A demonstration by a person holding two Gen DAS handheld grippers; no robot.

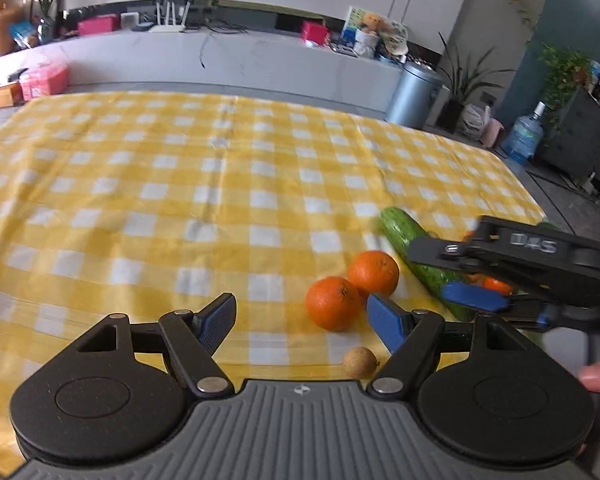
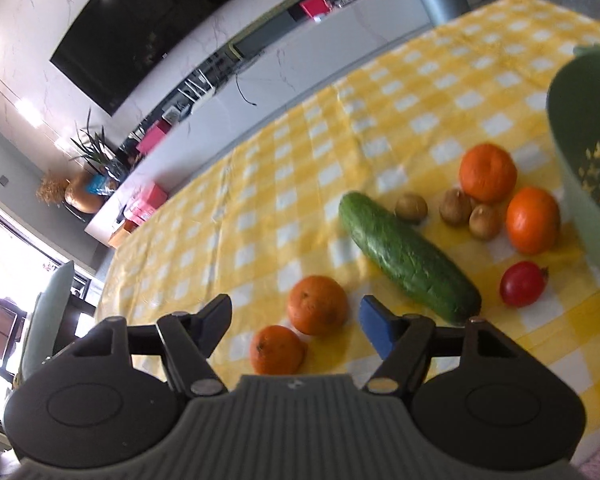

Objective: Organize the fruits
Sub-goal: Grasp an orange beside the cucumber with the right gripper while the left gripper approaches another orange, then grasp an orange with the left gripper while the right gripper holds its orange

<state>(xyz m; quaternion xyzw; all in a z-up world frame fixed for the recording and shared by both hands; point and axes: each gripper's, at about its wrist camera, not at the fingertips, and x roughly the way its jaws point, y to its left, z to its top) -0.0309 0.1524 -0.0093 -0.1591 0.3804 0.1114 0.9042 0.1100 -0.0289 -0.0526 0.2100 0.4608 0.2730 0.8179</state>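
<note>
We note both claws, left (image 1: 301, 322) and right (image 2: 296, 322), gaping and empty above two touching oranges (image 2: 318, 304) on the surface (image 1: 140, 184); nudging one risks rolling both off.

Four oranges (image 2: 318, 304), a bumpy green cucumber (image 2: 408, 258) lying diagonal, a red pomegranate (image 2: 523, 284) and small brown longans (image 2: 454, 206), all loose beside a green bowl (image 2: 588, 128).

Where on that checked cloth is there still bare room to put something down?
The yellow checked tablecloth is bare over its far and left parts, beyond the cucumber. It is crowded near the green basket: oranges, small brown fruits and a red fruit sit close together. Two more oranges lie beside the cucumber.
</note>
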